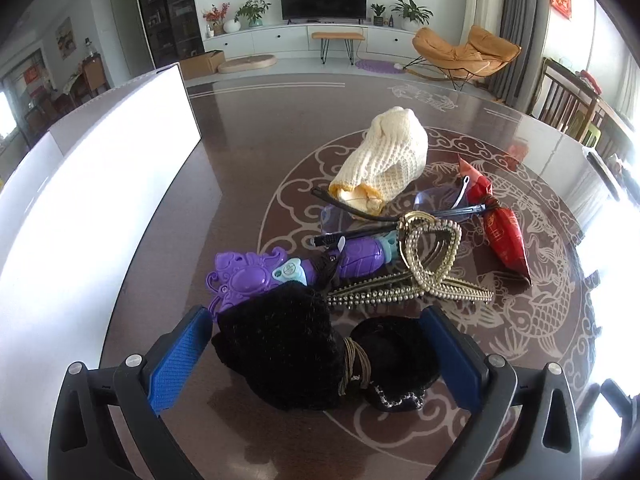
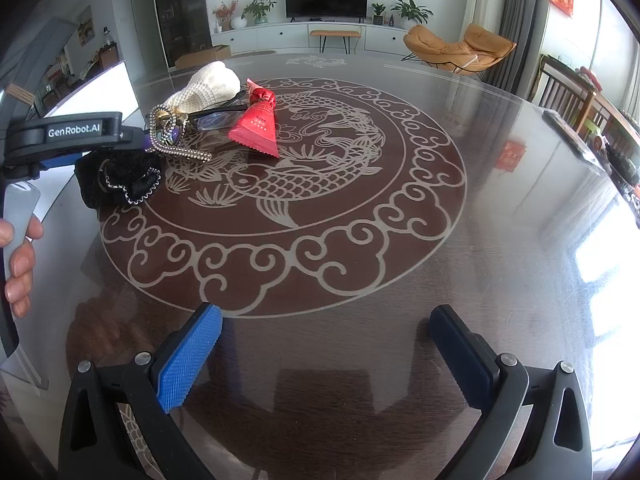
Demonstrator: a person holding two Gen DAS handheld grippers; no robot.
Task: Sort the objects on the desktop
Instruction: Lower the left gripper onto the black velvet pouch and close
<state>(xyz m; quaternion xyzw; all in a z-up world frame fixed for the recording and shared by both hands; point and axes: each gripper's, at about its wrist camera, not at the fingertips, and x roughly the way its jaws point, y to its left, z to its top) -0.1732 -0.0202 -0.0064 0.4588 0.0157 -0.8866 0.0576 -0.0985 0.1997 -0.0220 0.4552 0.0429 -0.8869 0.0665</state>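
Two sets of tongs work over a dark glass worktop (image 2: 500, 200) etched with a koi medallion. At lower centre of the left wrist view, the left tongs (image 1: 316, 356) stand wide around a black furry hair bow (image 1: 288, 344), pads not pressing it. Just beyond lie a pearl hair clip (image 1: 424, 268), a purple toy (image 1: 280, 272), glasses (image 1: 400, 216), a cream knitted glove (image 1: 384, 160) and a red packet (image 1: 504, 232). A white box (image 1: 92, 184) fills the frame's left. At the bottom of the right wrist view, the right tongs (image 2: 326, 360) hang wide over bare glass.
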